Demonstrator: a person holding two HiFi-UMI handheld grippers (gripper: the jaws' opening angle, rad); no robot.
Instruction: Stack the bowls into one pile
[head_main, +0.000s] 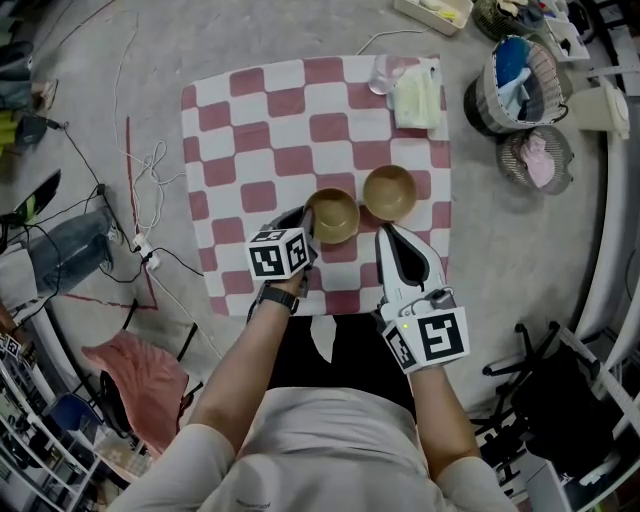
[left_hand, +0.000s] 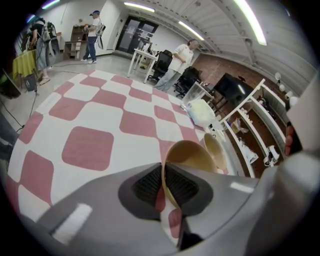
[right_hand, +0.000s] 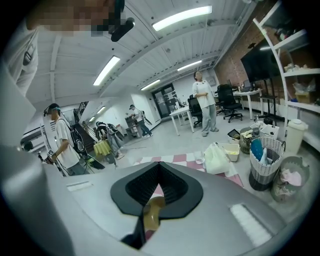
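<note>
We're looking down on the desk (head_main: 260, 130) with its red-and-white checked cloth, and we count two bowls, both brown, both sitting mouth-up (round as they are, neither has a long axis to speak of). The left bowl (head_main: 335, 218) is near the middle of the cloth. The right bowl (head_main: 390, 192) sits just beside it, a touch farther away.

Now the left gripper (head_main: 308, 225): it comes in from the near-left side of the left bowl. In the left gripper view we see the left gripper (left_hand: 163, 172) clamped on that bowl's near rim, one jaw inside the wall and one outside. From there the left bowl (left_hand: 192, 152) opens out ahead of the jaws, and the right bowl (left_hand: 216, 150) is just behind it.

Over to the right gripper (head_main: 385, 232): it hangs near the right bowl, on its near side, tips pointing away from us towards it, not touching. The right gripper view shows the right gripper (right_hand: 159, 165) with its jaws met at the tips and nothing clamped.

Two grippers, then, and two bowls, side by side rather than stacked. At the far-right corner of the cloth we spot one clear glass (head_main: 380, 75) beside a pale green bundle (head_main: 415, 97). Off the desk to the right stand two baskets (head_main: 515, 80).
</note>
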